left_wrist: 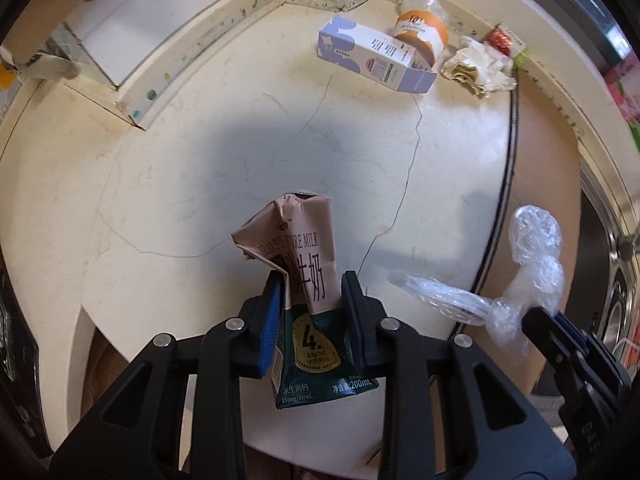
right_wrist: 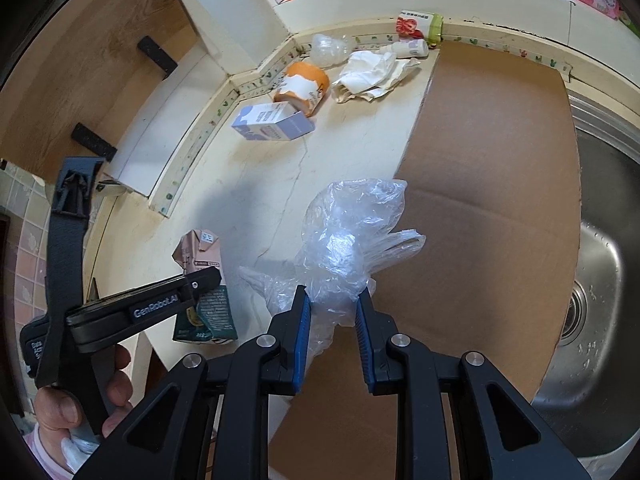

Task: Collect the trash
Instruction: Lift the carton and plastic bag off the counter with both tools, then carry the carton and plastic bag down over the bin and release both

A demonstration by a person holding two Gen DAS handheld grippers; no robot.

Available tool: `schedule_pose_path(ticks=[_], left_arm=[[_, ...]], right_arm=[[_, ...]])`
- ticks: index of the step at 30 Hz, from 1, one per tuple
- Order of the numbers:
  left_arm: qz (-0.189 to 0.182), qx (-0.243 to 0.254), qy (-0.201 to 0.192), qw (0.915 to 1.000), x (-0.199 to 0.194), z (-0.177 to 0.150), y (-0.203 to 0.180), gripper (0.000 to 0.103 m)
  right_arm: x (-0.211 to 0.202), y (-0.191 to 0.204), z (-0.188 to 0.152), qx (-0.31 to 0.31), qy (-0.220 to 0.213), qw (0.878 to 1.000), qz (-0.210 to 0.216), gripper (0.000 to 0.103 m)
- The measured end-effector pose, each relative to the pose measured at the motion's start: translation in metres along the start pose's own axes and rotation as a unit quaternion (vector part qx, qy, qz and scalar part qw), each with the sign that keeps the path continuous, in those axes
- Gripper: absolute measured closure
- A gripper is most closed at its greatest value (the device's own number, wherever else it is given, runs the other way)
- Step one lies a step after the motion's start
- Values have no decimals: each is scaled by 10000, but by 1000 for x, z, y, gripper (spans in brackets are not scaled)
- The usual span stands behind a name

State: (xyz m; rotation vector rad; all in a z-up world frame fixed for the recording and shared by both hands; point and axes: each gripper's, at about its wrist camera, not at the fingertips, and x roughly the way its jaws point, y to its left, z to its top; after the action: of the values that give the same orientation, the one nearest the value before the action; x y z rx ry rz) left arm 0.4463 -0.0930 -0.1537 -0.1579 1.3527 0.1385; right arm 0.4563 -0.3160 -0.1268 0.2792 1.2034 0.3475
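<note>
Standing at the tabletop's near edge, the crushed milk carton (left_wrist: 298, 280) sat between the left tool's (left_wrist: 310, 300) narrowed pads, which looked pressed on its creased waist. It seemed light and soft, likely to buckle, so that folded middle was the sensible hold. The right tool (right_wrist: 332, 312) pinched one clear plastic bag (right_wrist: 352, 236), flimsy and slippery, by its bunched neck over the cardboard sheet (right_wrist: 500, 160). Toward the far edge lay one lilac box (left_wrist: 376, 58), one orange-labelled bottle (left_wrist: 422, 28) and one crumpled paper wad (left_wrist: 478, 66).
</note>
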Motion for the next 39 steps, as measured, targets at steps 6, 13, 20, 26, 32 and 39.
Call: schedule_pose_path(ticks=[6,13,20,26,32,39], left_arm=[[-230,338,-179,9990,-30,-28,20,77],[-466,965,-362,9936,-60,-85,52,77],[-710,1591,-544,9832,-83,-155,84,77],[-863,2043,-560,9735,-91,-219,110,77],[-961,2403,-358,9653,-79,-272,129,77],[-960,2725,-115,9573,-33,-309,136,77]], right_arm=[[-18,26,-33,19,-130,9999,-41,82],[-43,70,-101,192,-408,9988,-203,82],[-61,105,-193,563,-646,9956,-371,82],[-66,137,-278,614,-597,9940,-682,82],[-54,150,-349,696,-313,9931,-889,82],[-11,141,-414,868,107,9904,-1071,82]])
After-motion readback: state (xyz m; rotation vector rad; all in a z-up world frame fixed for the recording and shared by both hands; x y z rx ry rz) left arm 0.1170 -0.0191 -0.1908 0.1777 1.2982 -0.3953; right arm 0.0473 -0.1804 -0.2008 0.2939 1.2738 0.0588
